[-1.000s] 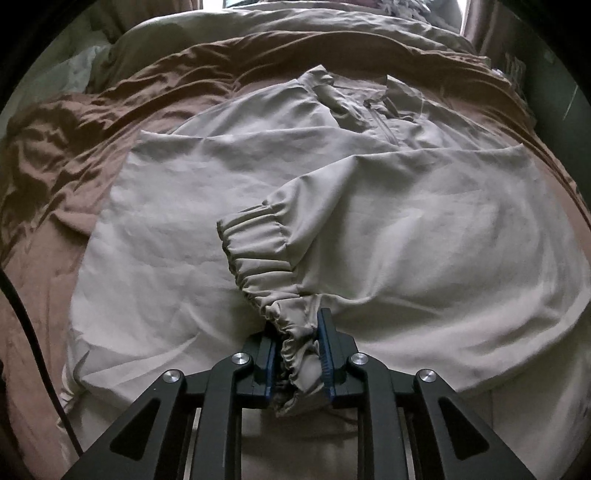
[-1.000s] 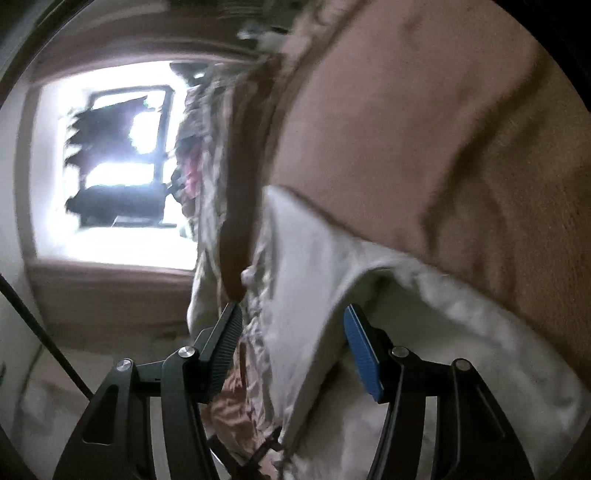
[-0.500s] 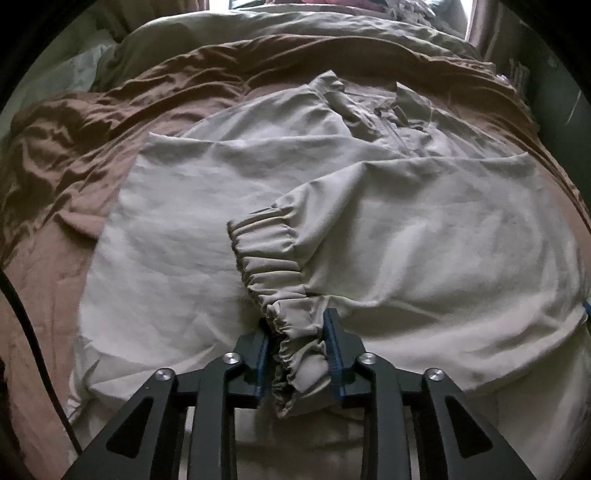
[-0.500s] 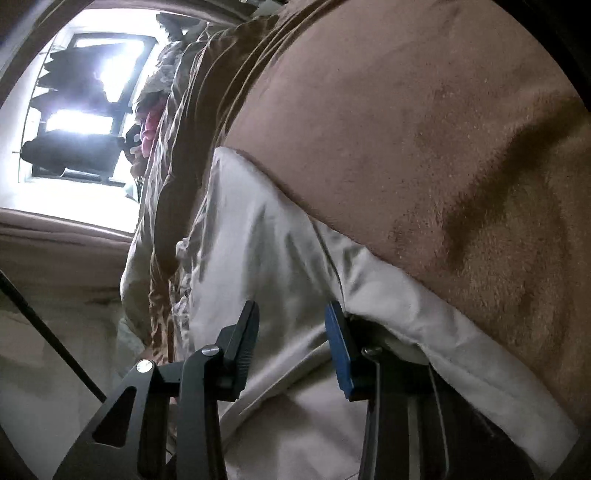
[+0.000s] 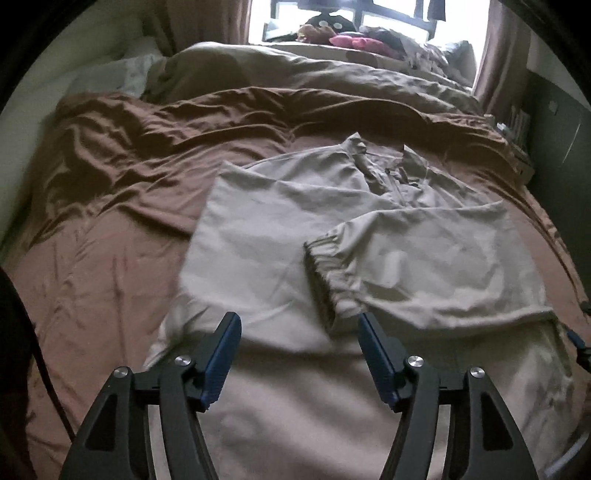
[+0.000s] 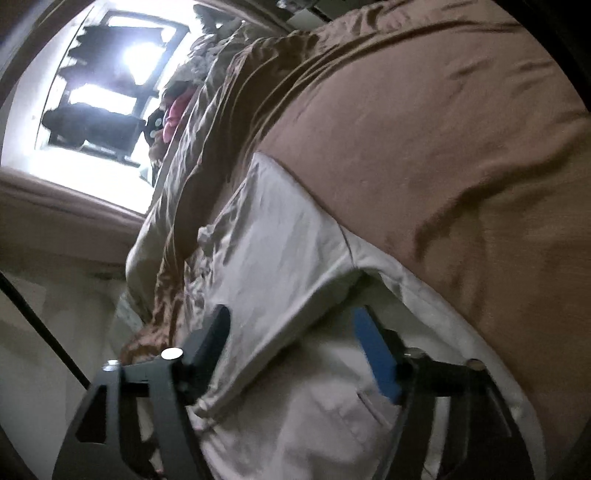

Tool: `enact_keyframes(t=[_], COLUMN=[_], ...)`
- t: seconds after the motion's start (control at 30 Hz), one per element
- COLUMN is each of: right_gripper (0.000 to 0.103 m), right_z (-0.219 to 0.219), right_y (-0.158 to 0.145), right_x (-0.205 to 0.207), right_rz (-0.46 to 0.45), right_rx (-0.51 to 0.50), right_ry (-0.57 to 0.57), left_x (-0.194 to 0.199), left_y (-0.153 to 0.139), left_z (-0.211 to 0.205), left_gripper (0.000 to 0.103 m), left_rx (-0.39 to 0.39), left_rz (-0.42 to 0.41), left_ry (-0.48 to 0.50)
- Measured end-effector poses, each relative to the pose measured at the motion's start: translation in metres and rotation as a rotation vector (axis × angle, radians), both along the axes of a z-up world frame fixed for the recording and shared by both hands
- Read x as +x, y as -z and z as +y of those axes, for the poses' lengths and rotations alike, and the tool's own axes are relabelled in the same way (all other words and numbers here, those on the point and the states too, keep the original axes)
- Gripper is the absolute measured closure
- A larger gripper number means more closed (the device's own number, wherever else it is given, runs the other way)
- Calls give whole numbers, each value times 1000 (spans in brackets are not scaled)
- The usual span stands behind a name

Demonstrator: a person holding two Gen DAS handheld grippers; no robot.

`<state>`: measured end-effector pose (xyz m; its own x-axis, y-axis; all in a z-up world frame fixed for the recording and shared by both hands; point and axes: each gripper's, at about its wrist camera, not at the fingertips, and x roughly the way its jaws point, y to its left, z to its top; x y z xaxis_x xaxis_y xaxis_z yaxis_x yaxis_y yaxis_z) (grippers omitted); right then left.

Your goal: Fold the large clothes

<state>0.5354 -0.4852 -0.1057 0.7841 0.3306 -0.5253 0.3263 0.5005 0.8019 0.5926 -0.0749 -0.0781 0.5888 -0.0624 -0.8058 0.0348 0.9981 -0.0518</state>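
Brown bedsheet (image 5: 110,229) carries my beige jacket (image 5: 266,236), sleeve cuff (image 5: 325,273) lying free; left gripper (image 5: 299,354) gapes wide, right gripper (image 6: 291,350) spread over the fabric.

Likely bedroom: rumpled bed (image 5: 110,206), window (image 5: 369,14).

Left wrist view: left gripper (image 5: 299,334) spread wide, nothing between its fingers — open passage at frame centre. Bare brown bedsheet (image 5: 103,258) fills left half, flat but wrinkled. Beige jacket (image 5: 277,229) takes up centre and right; its elastic cuff (image 5: 325,273) lies just ahead. Rumpled duvet (image 5: 295,74) blocks upper frame. Right gripper (image 6: 291,339) straddles jacket fabric.
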Motion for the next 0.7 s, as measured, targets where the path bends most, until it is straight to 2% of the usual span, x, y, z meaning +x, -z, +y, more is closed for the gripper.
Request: enact_keyframes(t=[0.07,0.13,0.17,0.23,0.27,0.33,0.53,0.7], right_gripper=[33,32,32,31,23,18,17,0], right_z=[-1,-1,-1,-2,-2,3,14,14], right_y=[-6,-14,-18,-28,-31,-38,-65,-79], right_x=[-7,-16,-21,-40,-49,-70,-136,-196], right_rz=[8,6,5,-24,-34,-47,-95,-136], right_rx=[-20,-38,-47,-57,-66,-88,-143,-180], right_ry=[-3,-3,-8,-13,-15,-18,-31,-44], left_x=[-18,-39,-48,-70,-80,-101,-166,-223], left_y=[-8,-15,-18,-25,-28,-36,-61,-80], left_z=[9,19,23,31,35,43,61,66], left_gripper=[34,25,23,23,23,23,23,23], left_rx=[-19,-46,-58,-82,-91,-101,-123,-154], left_rz=[-6,-16,-21,-32,-35,-47,-120,-210], left_ry=[-4,-10,-13,-19,-19,-16,-32,-19])
